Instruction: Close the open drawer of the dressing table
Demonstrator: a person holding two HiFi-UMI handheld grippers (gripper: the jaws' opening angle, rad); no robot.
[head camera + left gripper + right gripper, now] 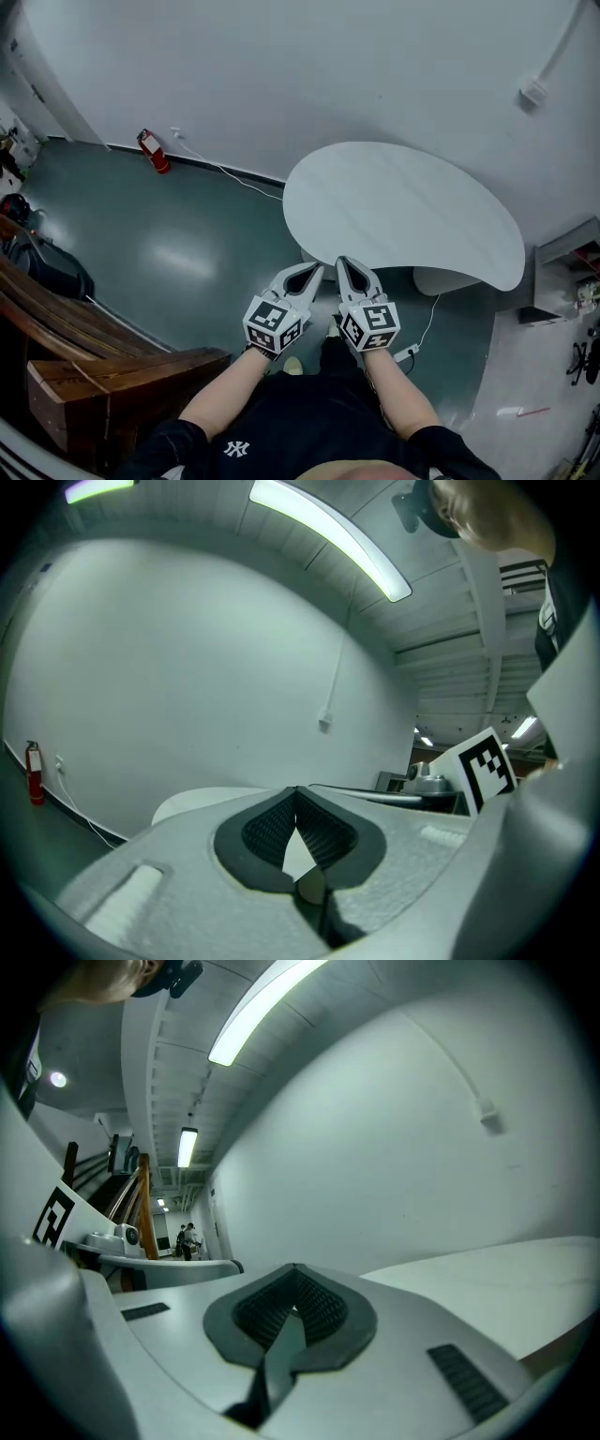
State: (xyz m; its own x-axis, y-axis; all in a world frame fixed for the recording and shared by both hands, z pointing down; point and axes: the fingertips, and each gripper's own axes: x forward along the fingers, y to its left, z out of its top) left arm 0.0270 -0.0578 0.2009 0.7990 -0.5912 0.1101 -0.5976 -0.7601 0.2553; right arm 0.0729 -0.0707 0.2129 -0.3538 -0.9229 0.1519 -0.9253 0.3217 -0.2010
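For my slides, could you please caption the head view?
Left gripper and right gripper, shut and empty, side by side before the white dressing table.

A black short-sleeved T-shirt (281,427) is worn, marked with a small white emblem (236,449) on the chest. Beyond the T-shirt, the left tongs (316,269) and the right tongs (341,261) are cased in pale grey-white moulded shells tapered to points. On the end nearer the T-shirt, each is fitted with a white marker cube (275,325) printed with black squares. Black ribbed pads (272,829) are set in a dark grey surround, and shallow rectangular recesses are moulded into the shells.
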